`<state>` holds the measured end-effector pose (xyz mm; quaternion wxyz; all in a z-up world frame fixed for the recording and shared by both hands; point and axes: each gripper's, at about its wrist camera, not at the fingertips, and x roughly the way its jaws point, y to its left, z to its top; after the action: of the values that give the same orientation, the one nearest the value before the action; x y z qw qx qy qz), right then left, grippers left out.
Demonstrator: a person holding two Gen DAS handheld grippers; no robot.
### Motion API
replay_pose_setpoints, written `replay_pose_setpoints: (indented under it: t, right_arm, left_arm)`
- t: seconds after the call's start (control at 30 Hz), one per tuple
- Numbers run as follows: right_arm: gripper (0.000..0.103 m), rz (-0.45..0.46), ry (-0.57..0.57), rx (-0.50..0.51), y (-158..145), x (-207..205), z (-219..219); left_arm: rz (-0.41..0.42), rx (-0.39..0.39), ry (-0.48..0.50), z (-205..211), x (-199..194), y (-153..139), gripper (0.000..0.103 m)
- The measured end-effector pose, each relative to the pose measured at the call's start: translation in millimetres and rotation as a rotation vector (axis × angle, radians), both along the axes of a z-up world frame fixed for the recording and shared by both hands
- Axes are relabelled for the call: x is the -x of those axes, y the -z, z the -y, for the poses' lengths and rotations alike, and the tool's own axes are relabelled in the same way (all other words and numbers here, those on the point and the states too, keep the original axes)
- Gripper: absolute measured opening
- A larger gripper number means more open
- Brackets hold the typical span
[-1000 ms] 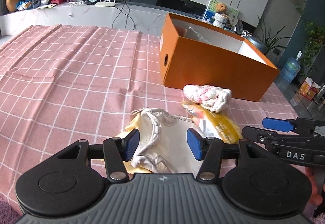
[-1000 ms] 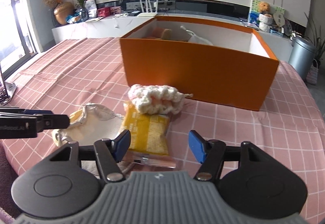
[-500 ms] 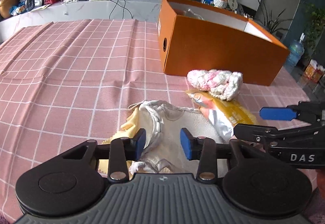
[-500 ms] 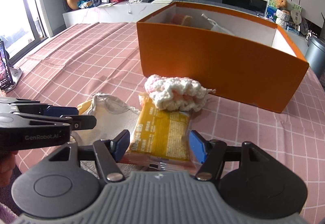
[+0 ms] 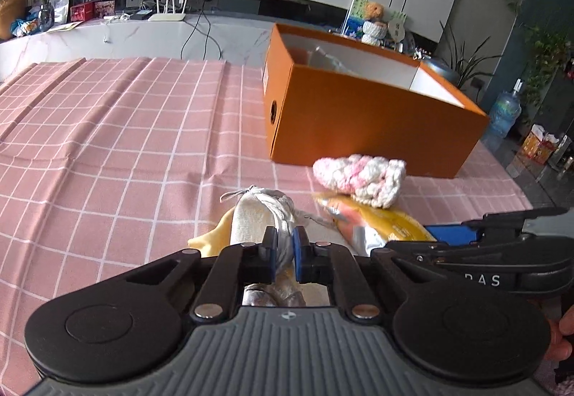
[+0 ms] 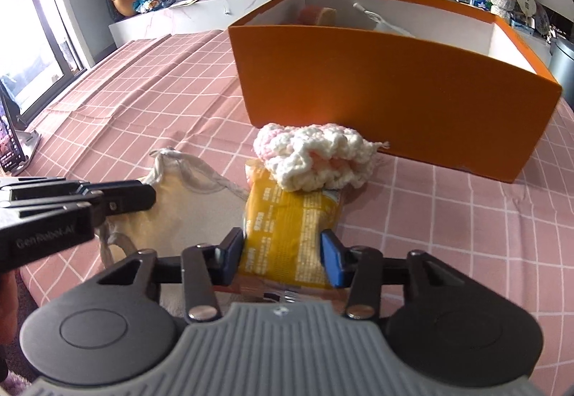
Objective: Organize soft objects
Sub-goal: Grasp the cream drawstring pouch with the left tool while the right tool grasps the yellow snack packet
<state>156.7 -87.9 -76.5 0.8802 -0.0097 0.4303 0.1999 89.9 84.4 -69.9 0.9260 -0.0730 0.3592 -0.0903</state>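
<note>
Both pairs of blue-padded fingers are closing. On the left gripper [image 5: 284,247] the jaws have come almost together and pinch a bunched fold of the cream drawstring pouch [image 5: 258,216], which stands up in a ridge between the pads. On the right gripper [image 6: 282,254] the jaws are partway open and closing on the yellow snack packet [image 6: 287,227]; the left pad [image 6: 235,252] touches the packet's edge and the right pad sits against its other side, with the packet's near end lying between them.

Both things lie near the front edge of a table covered in a pink checked cloth [image 5: 125,152]. From the right wrist view, the pouch spreads flat on the cloth just left of the packet, and the left gripper's black arm reaches in over it from the left. From the left wrist view, the right gripper's black body crosses in from the right, above the packet's near end.

Just beyond the packet rests a pink-and-white knitted piece [image 6: 315,159], its near edge lying on the packet's far end. Behind that, close by, stands an open orange box [image 6: 394,84] with white inner walls; some pale items show inside it, but I cannot tell what they are.

Farther back, a white marble counter [image 5: 107,41] carries a router, a potted plant and small boxes under a dark screen on the wall.
</note>
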Motion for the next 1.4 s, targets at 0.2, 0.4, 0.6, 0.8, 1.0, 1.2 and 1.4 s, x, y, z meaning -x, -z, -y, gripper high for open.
replay_pose_setpoints:
  t: [0.2, 0.4, 0.6, 0.8, 1.0, 1.2, 1.4]
  right_arm:
    - [0.04, 0.016, 0.039, 0.063, -11, 14, 26]
    - [0.039, -0.012, 0.09, 0.08, -8, 27, 52]
    - [0.04, -0.025, 0.098, 0.074, -7, 30, 53]
    - [0.063, 0.009, 0.105, 0.082, -9, 27, 51]
    - [0.07, -0.024, 0.1, 0.105, 3, 21, 45]
    - [0.058, -0.033, 0.098, 0.106, 9, 16, 42]
    - [0.047, -0.026, 0.098, 0.096, 9, 17, 45]
  left_arm:
    - [0.063, 0.01, 0.013, 4, 7, -23, 0.009]
    - [0.051, 0.056, 0.045, 6, 8, -30, 0.009]
    - [-0.079, 0.068, 0.026, 6, -2, 1, 0.01]
    - [-0.143, 0.07, -0.012, 0, -6, 19, 0.03]
    - [-0.161, 0.052, -0.004, 6, -12, 29, 0.045]
    - [-0.128, -0.08, 0.04, 25, -14, 35, 0.021]
    - [-0.078, -0.105, 0.063, 30, -5, 28, 0.01]
